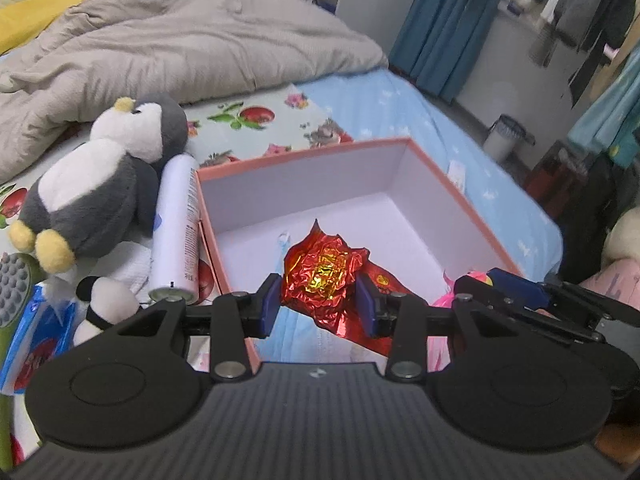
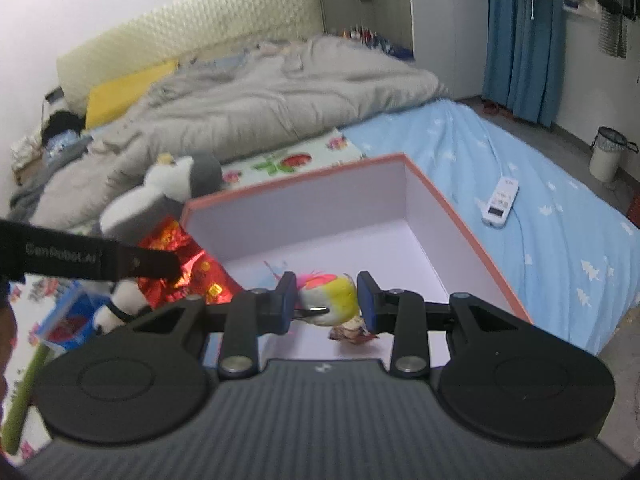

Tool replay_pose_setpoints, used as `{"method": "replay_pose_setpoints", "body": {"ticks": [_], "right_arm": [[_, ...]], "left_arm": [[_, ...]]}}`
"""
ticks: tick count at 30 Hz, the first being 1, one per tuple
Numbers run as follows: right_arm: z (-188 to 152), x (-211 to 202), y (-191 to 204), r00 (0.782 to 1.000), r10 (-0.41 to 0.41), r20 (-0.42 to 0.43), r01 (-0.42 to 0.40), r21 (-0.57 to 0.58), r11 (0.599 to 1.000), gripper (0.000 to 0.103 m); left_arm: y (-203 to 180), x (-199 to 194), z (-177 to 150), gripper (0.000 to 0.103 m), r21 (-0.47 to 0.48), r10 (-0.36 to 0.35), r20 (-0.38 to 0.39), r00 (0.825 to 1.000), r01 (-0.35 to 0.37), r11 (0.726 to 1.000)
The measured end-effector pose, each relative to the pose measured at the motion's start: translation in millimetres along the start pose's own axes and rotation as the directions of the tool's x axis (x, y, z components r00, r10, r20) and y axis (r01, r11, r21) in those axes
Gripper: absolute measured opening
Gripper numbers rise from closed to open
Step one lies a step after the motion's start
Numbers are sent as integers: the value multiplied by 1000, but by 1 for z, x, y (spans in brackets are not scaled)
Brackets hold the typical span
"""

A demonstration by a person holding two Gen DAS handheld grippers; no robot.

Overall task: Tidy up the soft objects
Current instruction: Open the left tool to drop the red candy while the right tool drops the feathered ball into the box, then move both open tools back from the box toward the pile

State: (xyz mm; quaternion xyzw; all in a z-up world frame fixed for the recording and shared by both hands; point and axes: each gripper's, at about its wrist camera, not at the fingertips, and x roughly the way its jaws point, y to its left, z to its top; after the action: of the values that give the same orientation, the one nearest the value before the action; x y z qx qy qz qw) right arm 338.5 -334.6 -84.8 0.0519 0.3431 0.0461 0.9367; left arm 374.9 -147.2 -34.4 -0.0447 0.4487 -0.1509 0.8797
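A pink-edged white box (image 1: 400,184) lies open on the bed; it also shows in the right wrist view (image 2: 432,216). My left gripper (image 1: 320,300) is shut on a crumpled red and gold foil bundle (image 1: 324,276) at the box's near edge. My right gripper (image 2: 326,300) is shut on a small pink, yellow and white soft toy (image 2: 332,298) above the box's near part. A grey and white plush penguin (image 1: 100,176) sits left of the box. A small panda plush (image 1: 104,308) lies near it.
A white spray can (image 1: 176,232) lies against the box's left wall. A blue packet (image 1: 36,332) and a green brush (image 1: 12,288) are at far left. A grey duvet (image 1: 180,48) covers the far bed. A white remote (image 2: 500,202) lies right of the box.
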Motion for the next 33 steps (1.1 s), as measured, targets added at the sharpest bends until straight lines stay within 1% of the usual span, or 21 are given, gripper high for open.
{"method": "replay_pose_setpoints", "body": {"ticks": [4,7,13,14,15,17,21,25,29,33], "right_arm": [[-7,21,-11,998,-8,-55,8,9,1000,36],[-12,32,-15,996,-9,-91,10,9,1000,36],[-16,36,-20,994,-7,-107,10,25,1000,38],[-17,36,-21,994,-3,-109,7,33,999,39],[-17,36,-22,994,7,-113,-3,43,999,48],[-17,34,-21,994,16,-111,-10,50,999,56],[-14,26,-14,995,20,-94,-16,36,999,56],[-8,9,-6,998,28,-52,-27,23,999,56],[-1,-14,3,999,50,5,-50,19,999,56],[5,-41,14,995,73,68,-74,12,997,56]], "left_arm": [[-3,25,3,46,14,8,-48,999,-8,1000],[-1,37,3,46,6,8,-67,998,-8,1000],[-4,44,-2,47,9,-3,-78,997,3,1000],[-4,44,-2,51,14,-4,-75,997,5,1000],[-4,43,-3,55,12,4,-71,997,-3,1000],[-4,35,-3,58,0,21,-48,999,-21,1000],[-2,21,-3,58,-4,19,-15,1000,-19,1000],[-1,0,-4,58,-1,14,20,1000,-14,1000],[-3,-31,-9,58,11,13,71,997,-14,1000],[-3,-66,-16,58,16,11,135,991,-13,1000]]}}
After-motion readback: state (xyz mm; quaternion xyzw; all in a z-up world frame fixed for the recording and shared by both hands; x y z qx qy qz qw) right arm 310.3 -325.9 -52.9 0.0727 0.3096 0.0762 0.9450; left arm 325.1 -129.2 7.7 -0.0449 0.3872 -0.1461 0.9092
